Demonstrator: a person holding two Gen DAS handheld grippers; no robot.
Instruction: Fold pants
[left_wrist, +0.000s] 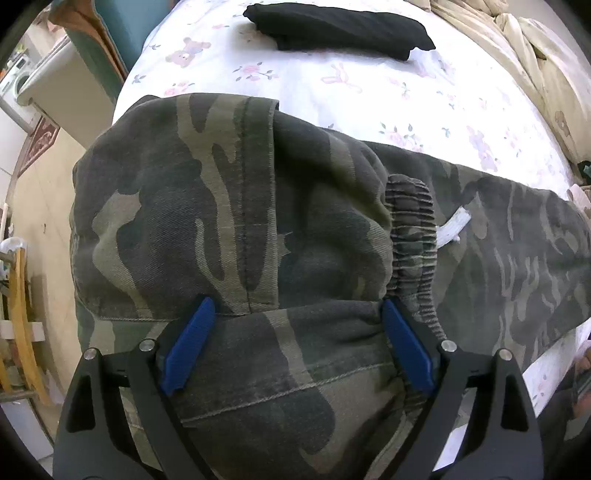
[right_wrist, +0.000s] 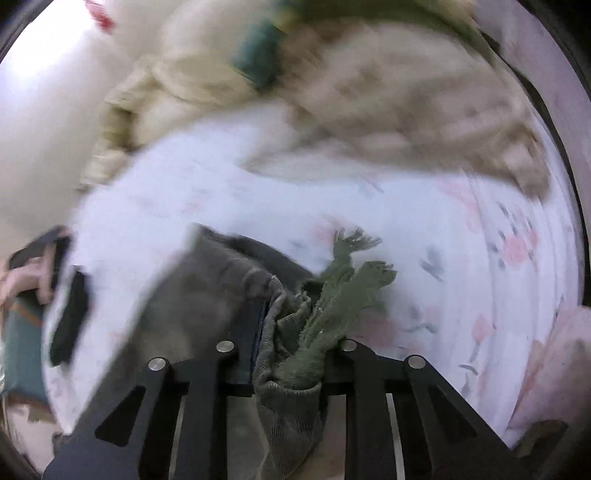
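Camouflage pants (left_wrist: 229, 206) lie on a bed with a white floral sheet (left_wrist: 332, 85), one leg end with its elastic cuff (left_wrist: 410, 236) folded back over the rest. My left gripper (left_wrist: 295, 306) is open just above the folded cloth, blue pads (left_wrist: 188, 347) apart on either side of it. In the blurred right wrist view, my right gripper (right_wrist: 291, 332) is shut on the pants' waistband (right_wrist: 280, 325) with its green drawstring (right_wrist: 343, 291) hanging out, held above the sheet (right_wrist: 406, 229).
A folded black garment (left_wrist: 340, 29) lies at the far side of the bed. A beige quilt (left_wrist: 535, 62) is bunched at the right and also shows in the right wrist view (right_wrist: 369, 110). The bed's left edge drops to a tiled floor (left_wrist: 44, 206) with furniture.
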